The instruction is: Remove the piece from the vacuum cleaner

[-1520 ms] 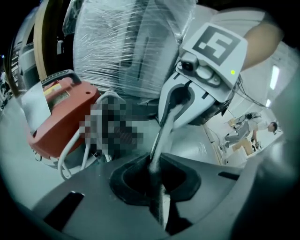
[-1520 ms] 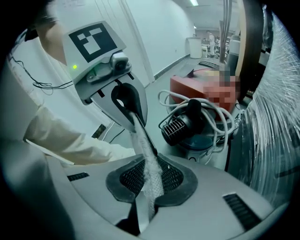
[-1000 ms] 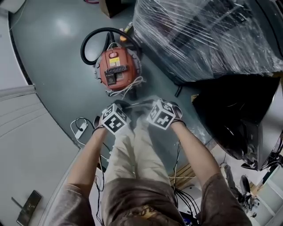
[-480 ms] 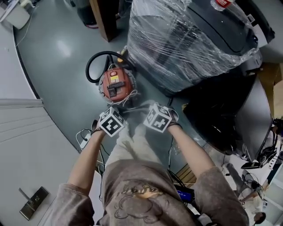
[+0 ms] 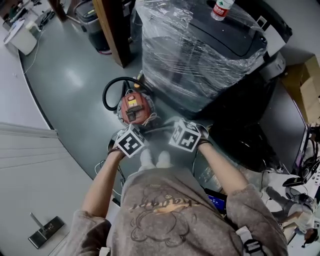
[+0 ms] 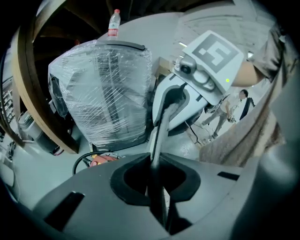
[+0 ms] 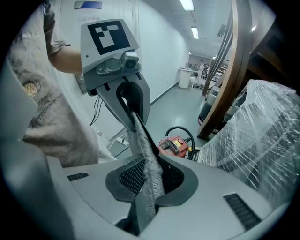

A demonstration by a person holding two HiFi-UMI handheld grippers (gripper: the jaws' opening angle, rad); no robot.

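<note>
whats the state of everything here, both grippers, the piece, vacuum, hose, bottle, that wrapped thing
left gripper: shut on one end of the grey piece
right gripper: shut on the other end
grey piece: held between both grippers, off the vacuum cleaner
red vacuum cleaner: on the floor
black hose: looped beside it
water bottle: upright on the wrapped machine
machine: wrapped in clear film

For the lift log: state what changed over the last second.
The left gripper and right gripper rose together, carrying the grey piece up, away from the vacuum cleaner. Unchanged: both jaws clamped on the grey piece, vacuum cleaner on the floor.
</note>
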